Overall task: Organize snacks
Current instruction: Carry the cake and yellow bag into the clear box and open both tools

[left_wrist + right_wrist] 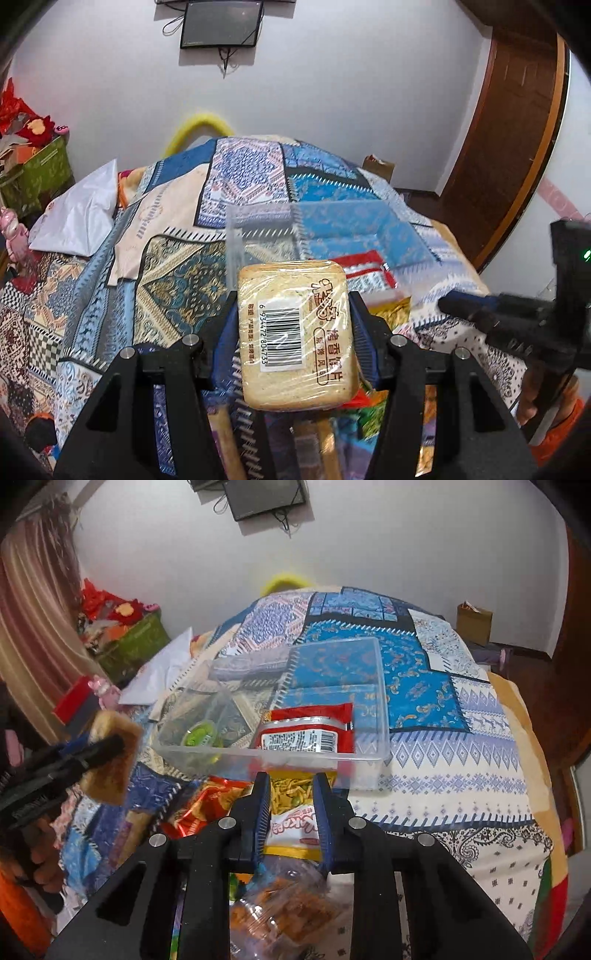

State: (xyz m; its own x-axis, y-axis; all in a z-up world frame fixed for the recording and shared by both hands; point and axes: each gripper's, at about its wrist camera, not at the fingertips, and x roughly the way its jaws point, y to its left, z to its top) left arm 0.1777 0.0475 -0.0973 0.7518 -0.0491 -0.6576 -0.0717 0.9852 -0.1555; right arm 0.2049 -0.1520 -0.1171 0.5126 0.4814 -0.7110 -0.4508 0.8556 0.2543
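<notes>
My left gripper [293, 295] is shut on a wrapped slice of toasted bread [295, 332] with a barcode, held above the bed. It also shows in the right wrist view [110, 757] at the left. A clear plastic bin [369, 753] sits on the patterned bedspread and holds a red snack packet [306, 731] and a small green cup [199, 734]. My right gripper [291, 779] stands with its jaws a little apart over a yellow snack bag [291, 823], just short of the bin's near wall. I cannot tell if it grips the bag.
A pile of snack packets lies near me: a red bag [207, 805] and a clear bag of orange snacks [284, 904]. A green box [133, 646] of red items stands at the left. A brown box [474, 622] sits at the far right by the wall.
</notes>
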